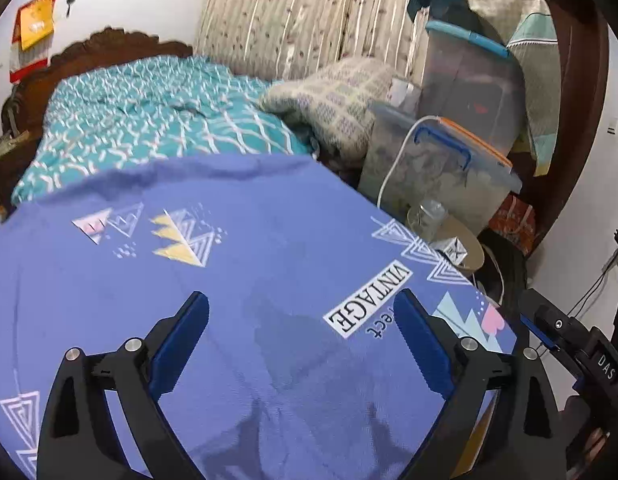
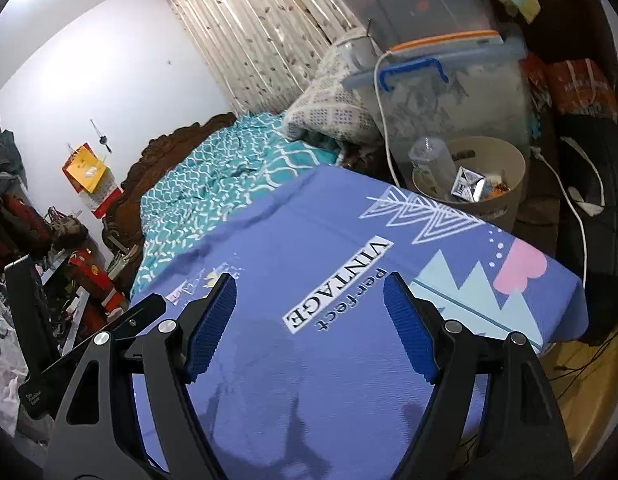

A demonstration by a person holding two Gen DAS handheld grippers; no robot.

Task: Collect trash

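Hovering over the blue surface (image 1: 237,240), L gripper (image 1: 301,344) & R gripper (image 2: 309,326) both gaping wide, fingers holding nothing; trash sitting in bin (image 2: 505,200) past the far edge, probably collected already.

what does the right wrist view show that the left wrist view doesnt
Only the right wrist view looks into the beige bin, where a clear bottle and a small printed carton lie, and shows red boxes beside the bed.
Only the left wrist view shows the patterned cloth draped over the upper storage tub.
Both show the purple cloth, bare of trash, the teal bedspread, the handled storage box, and open, empty jaws on the left gripper and right gripper.
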